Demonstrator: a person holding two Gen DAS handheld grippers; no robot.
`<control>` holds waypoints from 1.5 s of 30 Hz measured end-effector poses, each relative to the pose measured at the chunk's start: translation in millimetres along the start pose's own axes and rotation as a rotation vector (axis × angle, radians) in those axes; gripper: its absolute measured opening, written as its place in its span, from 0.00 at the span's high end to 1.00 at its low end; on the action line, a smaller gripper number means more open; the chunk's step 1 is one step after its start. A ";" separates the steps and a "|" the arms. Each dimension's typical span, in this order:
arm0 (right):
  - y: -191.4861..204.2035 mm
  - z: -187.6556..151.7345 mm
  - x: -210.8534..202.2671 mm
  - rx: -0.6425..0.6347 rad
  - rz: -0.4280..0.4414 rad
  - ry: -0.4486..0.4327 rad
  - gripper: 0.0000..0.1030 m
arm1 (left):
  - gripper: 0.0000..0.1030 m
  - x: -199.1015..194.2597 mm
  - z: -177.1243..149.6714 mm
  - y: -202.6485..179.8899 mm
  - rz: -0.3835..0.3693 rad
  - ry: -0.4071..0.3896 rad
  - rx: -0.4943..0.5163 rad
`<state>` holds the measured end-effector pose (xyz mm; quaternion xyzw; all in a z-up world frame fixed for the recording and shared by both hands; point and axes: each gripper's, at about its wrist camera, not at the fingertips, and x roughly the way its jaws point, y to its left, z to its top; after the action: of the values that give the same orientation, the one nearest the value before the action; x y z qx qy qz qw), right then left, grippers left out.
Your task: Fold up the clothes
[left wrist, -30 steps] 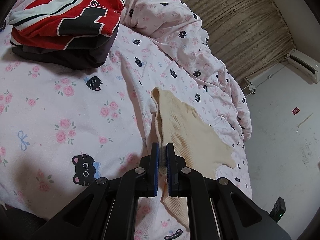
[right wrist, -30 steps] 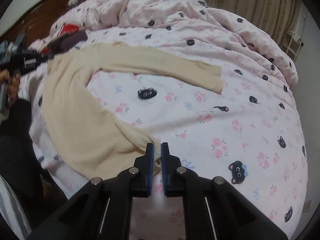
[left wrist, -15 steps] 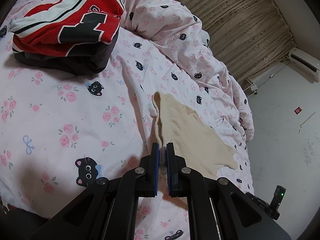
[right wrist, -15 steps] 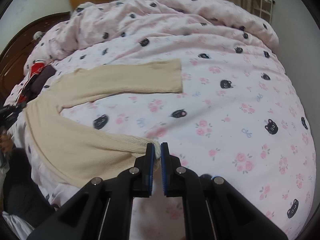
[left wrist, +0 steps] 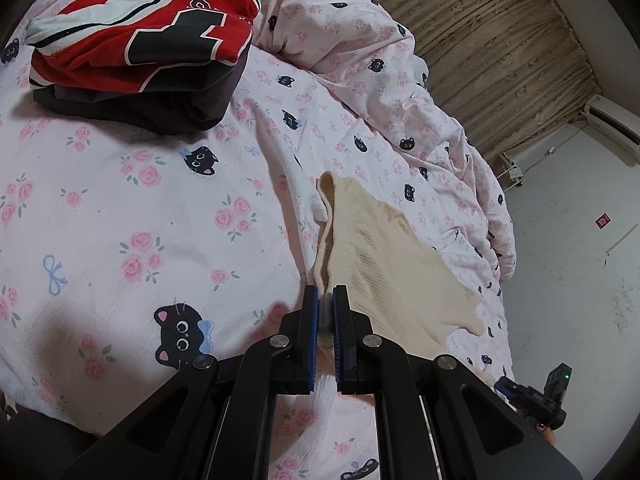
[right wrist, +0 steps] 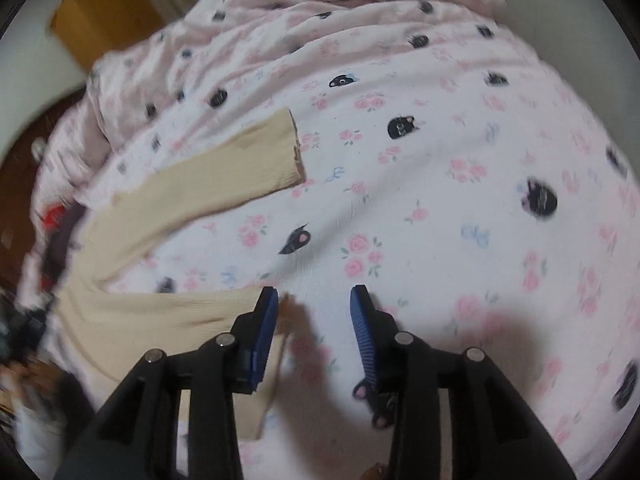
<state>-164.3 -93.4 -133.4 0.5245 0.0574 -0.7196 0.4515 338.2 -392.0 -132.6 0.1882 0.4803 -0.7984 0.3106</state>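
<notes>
Cream ribbed top (right wrist: 192, 200): spread on the bed (right wrist: 440, 200), one sleeve lying out flat toward the bunched duvet (right wrist: 320, 32), the other sleeve drawn toward the right tongs
Change: right tongs (right wrist: 314, 300) have just been opening; a second ago they pinched the sleeve's cuff, now the jaws stand apart with only bedsheet between them, and the cuff (right wrist: 276, 320) lies on the sheet just beside the left-hand pad
Left tongs (left wrist: 326, 300): closed on a fold of the top (left wrist: 380, 264) near its neck edge, as they were a second ago
Folded pile (left wrist: 140, 48): red jersey on dark clothes, well apart on the bed
Meaning: the sleeve seems laid out and let go; the top looks spread, not yet folded, so folding probably comes next
Limit: right wrist view is blurred
</notes>
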 end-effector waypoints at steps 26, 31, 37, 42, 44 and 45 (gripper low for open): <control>-16.9 -72.3 25.8 0.454 0.324 0.136 0.87 | 0.95 1.1 -4.8 -5.3 -0.009 0.012 0.010; -18.5 -71.8 13.2 0.432 0.297 0.104 0.92 | 0.95 -1.6 -2.5 -9.0 -0.014 0.012 0.020; -18.7 -69.3 -14.4 0.377 0.261 0.080 0.92 | 0.95 -7.4 1.9 -15.5 0.001 0.041 0.043; -14.7 -65.1 -33.4 0.326 0.194 0.093 0.92 | 0.95 -14.8 2.7 -23.2 0.020 0.074 0.072; -14.2 -65.2 -38.0 0.309 0.169 0.098 0.92 | 0.95 -16.4 3.0 -26.2 0.028 0.089 0.080; -14.0 -65.3 -39.4 0.302 0.152 0.101 0.92 | 0.95 -17.3 3.1 -27.7 0.032 0.096 0.084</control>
<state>-126.7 -25.6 -136.0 0.6244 -0.0685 -0.6567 0.4174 332.1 -379.7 -102.7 0.2469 0.4577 -0.8028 0.2919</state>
